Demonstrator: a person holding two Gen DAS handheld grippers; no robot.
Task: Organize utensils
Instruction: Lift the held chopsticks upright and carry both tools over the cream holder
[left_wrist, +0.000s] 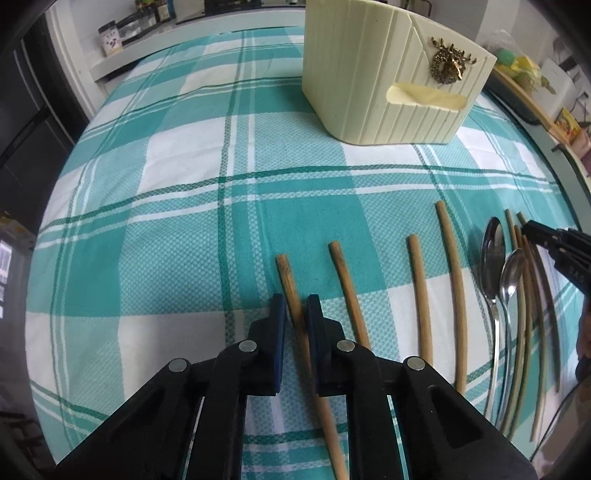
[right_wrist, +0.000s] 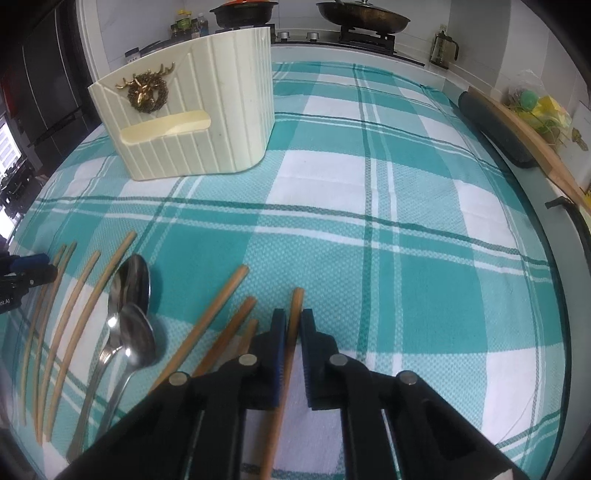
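A row of utensils lies on the teal-and-white checked tablecloth (right_wrist: 369, 177) covering the table, all roughly parallel, handles toward the person, so each can be picked singly. The left tongs (left_wrist: 294, 306) straddle the leftmost tan wooden chopstick (left_wrist: 286, 273), their dark pads on either side of its shaft; the jaws are narrowed around it, though whether they truly pinch it or only bracket it is hard to tell from this angle. The right tongs (right_wrist: 293, 321) do likewise with the rightmost wooden chopstick (right_wrist: 296, 306) at the far end of the row, and there too I cannot tell if contact is firm.

Between them lie more chopsticks and two shiny steel spoons (right_wrist: 129, 295), bowls overlapping, one partly over the other. The cream ribbed plastic utensil holder (right_wrist: 207, 110), with a brass deer-head ornament (right_wrist: 146, 90) on its front, stands upright well beyond the row; it appears to be the destination, so working from both outer ends likely keeps the hands apart.
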